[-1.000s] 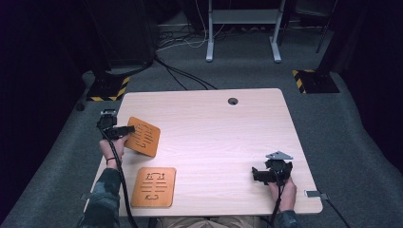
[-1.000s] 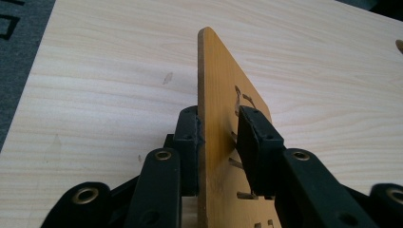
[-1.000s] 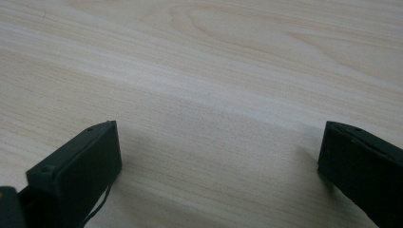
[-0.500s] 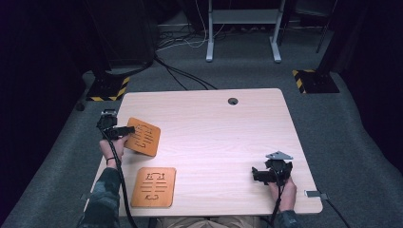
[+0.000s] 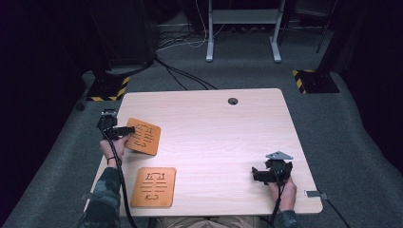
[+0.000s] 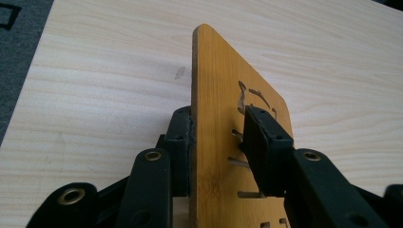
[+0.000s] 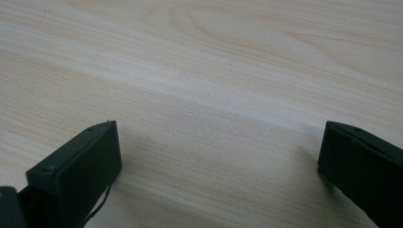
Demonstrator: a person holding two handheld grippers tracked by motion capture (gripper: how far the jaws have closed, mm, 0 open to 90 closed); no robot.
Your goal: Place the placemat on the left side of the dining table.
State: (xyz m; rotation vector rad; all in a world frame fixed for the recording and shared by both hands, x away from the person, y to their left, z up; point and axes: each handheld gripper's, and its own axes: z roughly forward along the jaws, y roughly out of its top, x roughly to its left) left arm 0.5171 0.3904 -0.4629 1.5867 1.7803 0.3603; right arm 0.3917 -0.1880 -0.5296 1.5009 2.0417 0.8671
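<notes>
An orange wooden board [image 5: 144, 137] with cut-out slots lies near the table's left edge. My left gripper [image 5: 129, 129] reaches over the board's left end, with the board [image 6: 214, 95] between its jaws. The jaws have just been opening: one pad [image 6: 183, 135] rests against the board's back, and the other pad [image 6: 261, 142] stands a little off its slotted face. My right gripper [image 5: 257, 175] sits low at the front right of the table. In the right gripper view it [image 7: 218, 147] is open wide over bare wood, with nothing between its jaws.
A second orange slotted board [image 5: 153, 186] lies flat near the front left edge of the table [image 5: 218, 128]. A round cable hole [image 5: 232, 101] is at the back centre. Dark carpet, cables and stand legs surround the table.
</notes>
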